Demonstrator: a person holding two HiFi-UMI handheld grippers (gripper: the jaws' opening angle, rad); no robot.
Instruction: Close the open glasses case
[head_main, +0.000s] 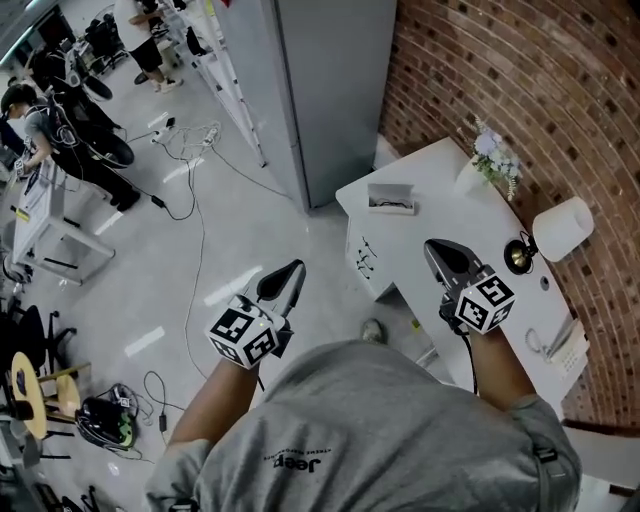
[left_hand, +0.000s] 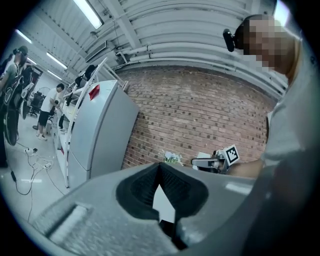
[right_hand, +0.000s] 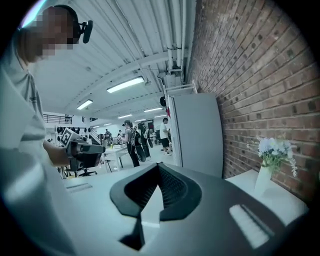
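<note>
Approach step: open pale rectangular glasses case (head_main: 391, 199) lies on white tabletop (head_main: 440, 180) near its far corner, lid up, dark shape (head_main: 391, 207) inside, perhaps glasses, too small to confirm. Both well short of it: left gripper (head_main: 288, 280) over grey floor (head_main: 250, 240), right gripper (head_main: 446, 256) over tabletop's near edge. Jaws of each pressed together, empty. Next: reach case, press lid down onto base. Count: one case, two grippers, one white flower vase (head_main: 470, 178), one white cylinder (head_main: 562, 229).

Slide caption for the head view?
Left gripper and right gripper, both shut and empty, short of the open glasses case on the white table.
</note>
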